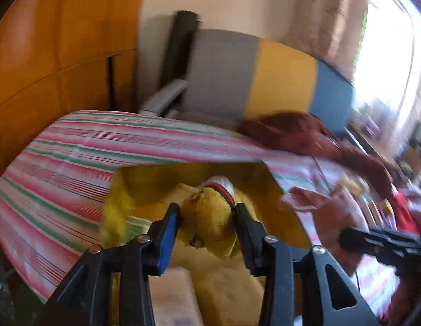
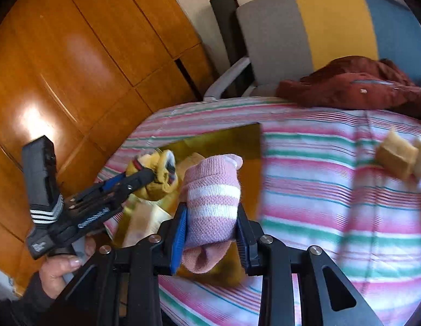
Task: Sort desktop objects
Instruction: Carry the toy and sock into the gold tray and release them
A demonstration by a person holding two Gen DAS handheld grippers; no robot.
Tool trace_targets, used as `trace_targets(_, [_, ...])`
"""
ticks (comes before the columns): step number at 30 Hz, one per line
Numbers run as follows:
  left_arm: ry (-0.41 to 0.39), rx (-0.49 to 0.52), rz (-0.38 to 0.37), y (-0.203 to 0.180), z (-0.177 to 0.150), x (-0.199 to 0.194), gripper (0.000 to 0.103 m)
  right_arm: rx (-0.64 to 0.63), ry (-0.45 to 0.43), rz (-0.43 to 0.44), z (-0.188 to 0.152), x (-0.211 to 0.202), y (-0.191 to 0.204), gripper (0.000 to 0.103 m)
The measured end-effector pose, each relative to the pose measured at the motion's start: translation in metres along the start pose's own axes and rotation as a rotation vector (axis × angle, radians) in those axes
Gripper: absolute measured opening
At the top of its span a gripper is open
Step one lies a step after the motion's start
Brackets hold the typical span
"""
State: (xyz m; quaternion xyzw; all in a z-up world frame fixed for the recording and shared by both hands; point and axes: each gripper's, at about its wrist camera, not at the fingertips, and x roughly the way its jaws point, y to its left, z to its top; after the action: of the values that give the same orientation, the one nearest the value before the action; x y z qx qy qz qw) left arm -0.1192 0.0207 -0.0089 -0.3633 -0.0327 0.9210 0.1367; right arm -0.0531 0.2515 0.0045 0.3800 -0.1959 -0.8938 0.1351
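My left gripper (image 1: pixel 207 214) is shut on a rolled yellow sock (image 1: pixel 210 212) with a red and black cuff, held over an open yellow box (image 1: pixel 145 179). It also shows in the right wrist view (image 2: pixel 153 176), with the yellow sock (image 2: pixel 158 187) in it. My right gripper (image 2: pixel 211 225) is shut on a rolled pink sock (image 2: pixel 213 203) with white stripes, held above the yellow box (image 2: pixel 237 138). In the left wrist view the pink sock (image 1: pixel 332 206) and right gripper's body (image 1: pixel 384 241) are at the right, blurred.
The table carries a pink, green and white striped cloth (image 2: pixel 332 190). A dark red jacket (image 2: pixel 354 84) lies at its far edge before a grey, yellow and blue chair (image 2: pixel 332 24). Tan blocks (image 2: pixel 397 157) lie at the right. Pale items (image 2: pixel 145 220) lie in the box. Wooden cabinets (image 2: pixel 74 54) stand left.
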Motion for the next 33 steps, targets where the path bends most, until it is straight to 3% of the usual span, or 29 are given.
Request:
trace_targets(4, [-0.009,-0.077,0.023,0.027,0.01,0.0,0.061,0.028,-0.02,0.037,0.016,0.021,0.018,0.062])
trace_targets(12, [0.001,-0.095,0.033,0.032,-0.013,-0.012,0.061,-0.01,0.033,0.019,0.002,0.033,0.035,0.071])
trace_targets(14, [0.007,-0.09,0.038,0.028,-0.022,-0.015,0.061,-0.018,0.053,0.001,-0.006,0.036,0.035,0.081])
trace_targets(20, [0.014,-0.067,0.055,0.017,-0.039,-0.026,0.061,-0.039,0.051,-0.053,-0.023,0.032,0.036,0.096])
trace_targets(25, [0.008,-0.035,0.067,0.006,-0.049,-0.036,0.061,-0.071,0.032,-0.114,-0.036,0.022,0.036,0.102])
trace_targets(33, [0.029,0.009,0.061,-0.011,-0.061,-0.04,0.061,-0.099,0.012,-0.192,-0.049,0.011,0.029,0.102])
